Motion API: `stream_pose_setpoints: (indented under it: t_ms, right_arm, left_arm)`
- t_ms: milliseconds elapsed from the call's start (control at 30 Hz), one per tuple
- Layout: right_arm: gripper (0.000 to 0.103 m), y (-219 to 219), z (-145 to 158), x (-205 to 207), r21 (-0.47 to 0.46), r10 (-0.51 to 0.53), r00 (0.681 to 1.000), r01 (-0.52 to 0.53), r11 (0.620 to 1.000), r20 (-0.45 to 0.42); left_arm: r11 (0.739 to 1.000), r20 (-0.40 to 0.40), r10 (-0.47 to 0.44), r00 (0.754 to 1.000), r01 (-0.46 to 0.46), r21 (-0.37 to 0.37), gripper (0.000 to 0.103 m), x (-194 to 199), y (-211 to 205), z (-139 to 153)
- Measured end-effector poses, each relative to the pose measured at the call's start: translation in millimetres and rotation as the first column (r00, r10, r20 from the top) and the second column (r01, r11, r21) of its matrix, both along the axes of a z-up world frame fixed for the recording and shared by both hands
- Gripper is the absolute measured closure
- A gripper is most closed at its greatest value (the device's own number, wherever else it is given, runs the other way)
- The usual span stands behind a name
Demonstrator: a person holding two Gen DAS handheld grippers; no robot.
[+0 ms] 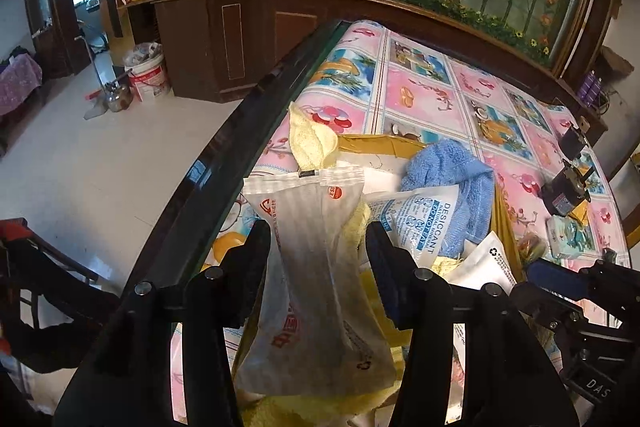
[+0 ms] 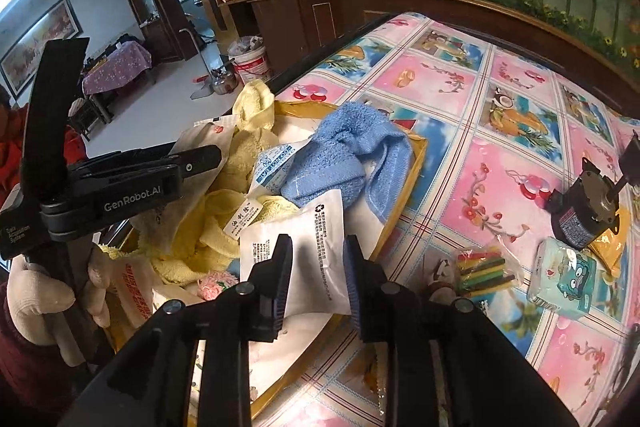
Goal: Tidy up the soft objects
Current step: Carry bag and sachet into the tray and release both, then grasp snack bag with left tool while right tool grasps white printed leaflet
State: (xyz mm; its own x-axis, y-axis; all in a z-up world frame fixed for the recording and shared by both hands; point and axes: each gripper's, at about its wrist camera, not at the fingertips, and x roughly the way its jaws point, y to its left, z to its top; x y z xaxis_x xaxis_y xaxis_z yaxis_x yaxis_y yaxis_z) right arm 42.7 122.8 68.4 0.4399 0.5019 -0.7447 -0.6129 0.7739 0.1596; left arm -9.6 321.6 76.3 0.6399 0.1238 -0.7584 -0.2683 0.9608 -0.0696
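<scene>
While both wrist views look down on the same cluttered corner of the desk point(image 2: 460, 155), the soft things lie heaped in a shallow yellow-rimmed box point(image 2: 416, 163) at the lower left of its flowered cloth.

At the far left of the right wrist view, a gloved hand point(image 2: 44, 303) grips the handle of the left hand-held gripper point(image 1: 318, 247). In its own view, a long translucent packet point(image 1: 316, 279) hangs lengthwise between its jaws. They stand at a middling width, with a gap on either side of the packet's waist, so the pads do not appear to press on it. The packet seems to be draped there over the box, probably so it can drop onto the pile.

Further right in that pile lie a yellow cloth point(image 2: 248, 147), a desiccant sachet point(image 1: 420, 219) and a crumpled blue towel point(image 2: 352, 151), all loose and overlapping, which suits a collecting bin rather than a neat stack.

At lower centre of the right wrist view, the right hand-held gripper point(image 2: 318, 283) straddles a white pouch point(image 2: 296, 251) resting on the heap. Its jaws are narrow, yet I cannot tell whether the pads grip the pouch or merely flank it.

Towards the right edge, outside the box, sit a small black motor point(image 2: 576, 203), a bag of coloured sticks point(image 2: 484, 267) and a tissue pack point(image 2: 564, 279); the tissue pack looks like a soft item not yet gathered.
</scene>
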Motion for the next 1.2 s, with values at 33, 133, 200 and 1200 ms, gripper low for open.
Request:
stream_pose_setpoints:
  t_ms: [33,133,200,1200]
  right_arm:
    - [0.072,-1.5,1.7,-1.1,0.008,-0.001,1.0,0.001,1.0,0.002]
    - [0.065,-7.4,6.9,-4.2,0.037,-0.01,1.0,0.01,0.999,0.009]
    - [0.065,-11.9,9.2,-6.3,0.055,-0.017,1.0,0.016,0.998,0.007]
    - [0.064,-323.8,-7.8,-13.4,0.22,-0.527,0.843,0.538,0.814,-0.11]
  left_arm:
    - [1.0,0.007,0.0,1.0,0.0,0.014,0.053,-1.9,-3.6,3.8]
    - [0.998,0.023,0.004,1.0,-0.006,0.068,0.053,-10.5,-15.1,13.3]
    - [0.994,0.036,0.005,0.999,-0.009,0.111,0.053,-18.2,-25.2,18.5]
    - [0.926,-0.158,-0.376,0.913,0.374,-0.045,0.053,23.6,-207.0,-30.8]
